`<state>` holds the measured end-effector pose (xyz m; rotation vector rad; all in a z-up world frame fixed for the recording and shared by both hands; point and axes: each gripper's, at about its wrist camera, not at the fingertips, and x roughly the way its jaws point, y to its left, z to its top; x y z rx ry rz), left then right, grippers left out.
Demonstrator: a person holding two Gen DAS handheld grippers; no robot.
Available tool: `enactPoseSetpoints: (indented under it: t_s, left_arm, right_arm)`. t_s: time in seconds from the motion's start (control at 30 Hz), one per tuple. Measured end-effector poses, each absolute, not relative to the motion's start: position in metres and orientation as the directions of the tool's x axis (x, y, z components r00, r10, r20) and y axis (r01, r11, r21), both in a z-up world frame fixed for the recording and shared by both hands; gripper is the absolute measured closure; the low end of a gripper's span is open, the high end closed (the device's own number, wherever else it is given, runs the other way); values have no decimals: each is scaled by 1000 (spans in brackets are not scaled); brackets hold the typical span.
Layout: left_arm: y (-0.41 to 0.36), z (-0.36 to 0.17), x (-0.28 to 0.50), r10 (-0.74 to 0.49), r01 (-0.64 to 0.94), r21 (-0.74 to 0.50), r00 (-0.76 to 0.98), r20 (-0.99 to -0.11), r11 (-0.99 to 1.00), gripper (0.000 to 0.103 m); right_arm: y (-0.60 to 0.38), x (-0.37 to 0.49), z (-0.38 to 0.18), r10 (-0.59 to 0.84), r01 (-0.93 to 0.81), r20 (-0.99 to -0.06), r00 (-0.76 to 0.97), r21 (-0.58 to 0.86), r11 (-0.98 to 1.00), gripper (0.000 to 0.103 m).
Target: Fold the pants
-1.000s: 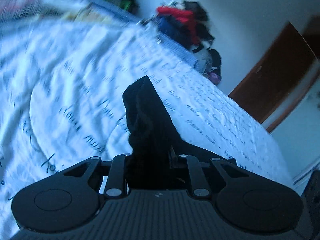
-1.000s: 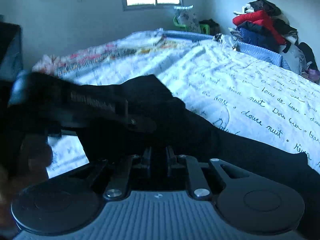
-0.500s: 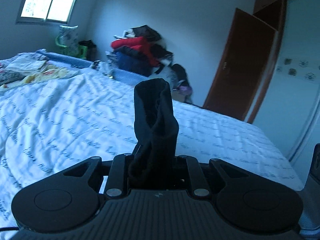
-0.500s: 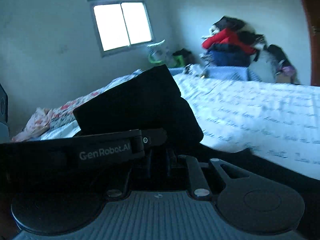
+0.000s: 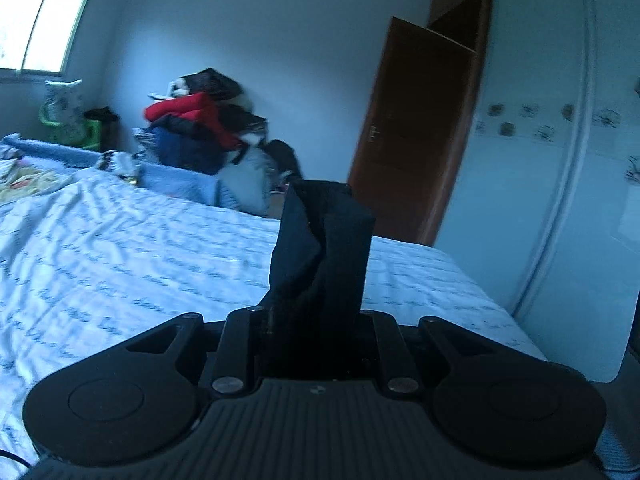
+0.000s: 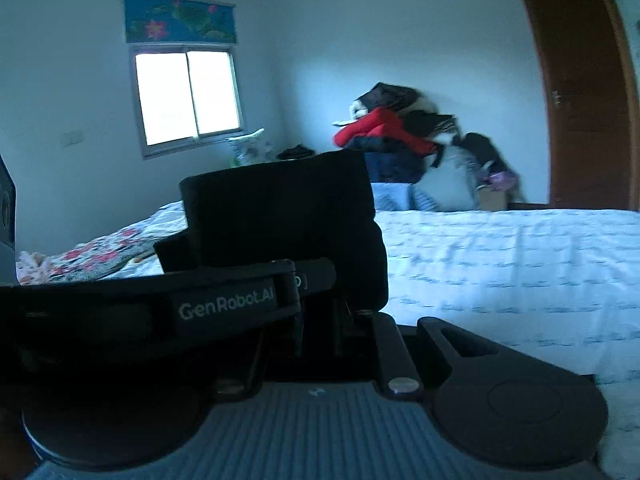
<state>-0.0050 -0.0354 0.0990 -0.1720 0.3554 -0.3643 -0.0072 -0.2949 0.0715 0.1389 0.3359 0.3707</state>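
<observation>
The black pants stick up from my left gripper, which is shut on a bunched part of the cloth, lifted above the bed. My right gripper is shut on another part of the black pants, whose folded edge stands up in front of the camera. The left gripper's body, marked GenRobot.AI, crosses the right wrist view just left of my right gripper. The fingertips of both grippers are hidden by cloth.
The bed with a white printed cover lies below both grippers. A heap of clothes stands at the far wall, and a brown door and a pale wardrobe are to the right. A window is at the back.
Both grippers have risen and tilted up with the pants, so the views now show the walls more than the bed. The two grippers have come close together.
</observation>
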Motion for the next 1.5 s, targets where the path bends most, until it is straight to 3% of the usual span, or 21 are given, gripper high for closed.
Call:
enactPoseSetpoints:
  t_s: [0.5,1.07,1.37,1.5]
  left_arm:
    - [-123,51,3,-483,440,-199,781,-395,875,79]
    - [-166,11,15,-459,448,-143,756,-467,883,79]
    - [-181,-5,17,-469,474,-131,719,-513,871,79]
    - [-188,-12,15,-464,497,-88,711,-528,863,79]
  right_arm:
    - [-371,-9,29,215,-134,-360,908,237,962,88]
    - [-414,-5,-19,217,-98,-410,886,293,951,88]
    - [-424,-6,-30,175,-40,-483,858,277,960,87]
    - [-431,-14,-34,147,-16,-514,845,250,968,80]
